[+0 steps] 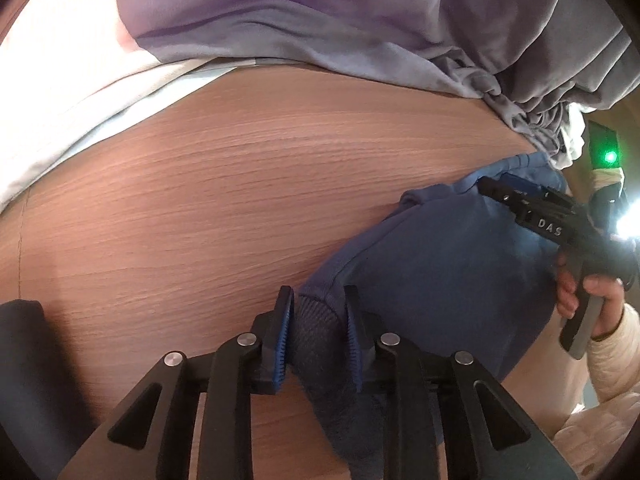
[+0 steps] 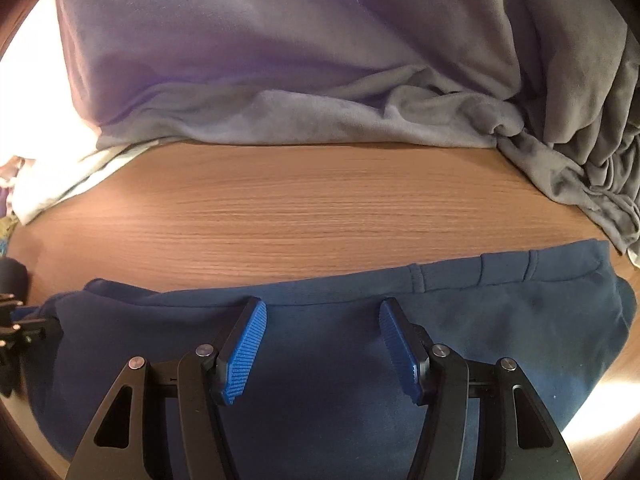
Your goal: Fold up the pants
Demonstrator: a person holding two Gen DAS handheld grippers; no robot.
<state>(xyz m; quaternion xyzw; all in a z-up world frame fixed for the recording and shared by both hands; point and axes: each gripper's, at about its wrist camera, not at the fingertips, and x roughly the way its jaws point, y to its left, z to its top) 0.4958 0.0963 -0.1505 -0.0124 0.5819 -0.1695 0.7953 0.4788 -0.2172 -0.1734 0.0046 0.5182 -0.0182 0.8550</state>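
One pair of blue pants (image 2: 320, 360) lies along the near desk (image 2: 300, 208) edge, with bare wood beyond it. Two claws: the left claw (image 1: 318, 334) pinches a pants corner, the right claw (image 2: 322, 346) hangs open above the cloth.

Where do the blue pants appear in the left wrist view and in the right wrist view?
Left wrist view: the blue pants lie at lower right, one end pinched in the left gripper.
Right wrist view: they fill the lower half, under the open right gripper.
Shared landmark: the grey-lilac cloth along the top.
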